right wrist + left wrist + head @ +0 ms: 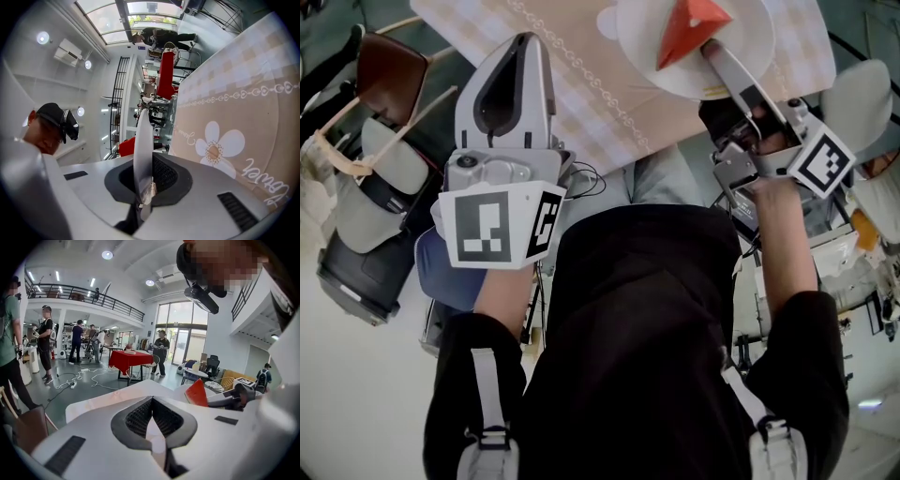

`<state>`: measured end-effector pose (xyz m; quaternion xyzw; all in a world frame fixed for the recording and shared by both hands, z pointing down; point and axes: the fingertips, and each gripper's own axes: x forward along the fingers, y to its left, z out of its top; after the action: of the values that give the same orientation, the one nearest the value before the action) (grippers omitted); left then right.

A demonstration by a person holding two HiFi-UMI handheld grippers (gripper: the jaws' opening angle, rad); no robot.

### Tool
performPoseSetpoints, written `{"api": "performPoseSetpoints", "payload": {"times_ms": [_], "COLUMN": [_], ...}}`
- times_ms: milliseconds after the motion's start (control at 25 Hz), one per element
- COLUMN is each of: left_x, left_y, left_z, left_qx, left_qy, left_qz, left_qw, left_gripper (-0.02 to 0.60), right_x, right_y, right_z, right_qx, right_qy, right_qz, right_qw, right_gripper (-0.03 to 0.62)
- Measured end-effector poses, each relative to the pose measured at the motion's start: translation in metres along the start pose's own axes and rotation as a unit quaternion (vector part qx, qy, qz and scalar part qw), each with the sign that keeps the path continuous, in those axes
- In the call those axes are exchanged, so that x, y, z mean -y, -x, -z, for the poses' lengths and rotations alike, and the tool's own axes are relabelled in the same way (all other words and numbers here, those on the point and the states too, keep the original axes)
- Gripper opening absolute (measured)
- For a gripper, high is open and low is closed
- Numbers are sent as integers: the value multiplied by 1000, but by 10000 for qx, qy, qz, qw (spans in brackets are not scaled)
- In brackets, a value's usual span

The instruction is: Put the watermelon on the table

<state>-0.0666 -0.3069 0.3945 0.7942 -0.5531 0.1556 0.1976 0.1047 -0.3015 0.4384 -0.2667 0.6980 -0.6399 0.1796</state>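
A red wedge of watermelon (689, 28) lies on a white plate (741, 56) over the table's near right part. My right gripper (712, 52) is shut on the plate's rim, which shows edge-on between its pads (143, 154) in the right gripper view. The table (609, 103) carries a beige checked cloth with a flower print (215, 150). My left gripper (525, 39) hovers at the table's near edge, left of the plate, shut with nothing in it. From the left gripper view the watermelon (197, 393) stands to the right, beyond the closed jaws.
A chair with a brown seat (389, 70) and grey gear (366, 216) stand at the left of the table. Equipment clutters the floor at the right (853, 253). Far off, several people stand round a red-clothed table (129, 359).
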Motion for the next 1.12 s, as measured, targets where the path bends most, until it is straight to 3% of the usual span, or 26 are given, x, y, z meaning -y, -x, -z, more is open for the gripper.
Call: {"api": "performPoseSetpoints", "payload": {"times_ms": [1120], "left_x": [-13], "left_y": [-46], "left_z": [67], "left_qx": [-452], "left_qy": [39], "left_qz": [92], "left_qw": [9989], "left_gripper": [11], "right_x": [116], "right_y": [-27], "right_z": [13], "right_qx": [-84], "right_qy": [-343], "right_qz": [483], "right_qw": [9982], "right_gripper": [18]}}
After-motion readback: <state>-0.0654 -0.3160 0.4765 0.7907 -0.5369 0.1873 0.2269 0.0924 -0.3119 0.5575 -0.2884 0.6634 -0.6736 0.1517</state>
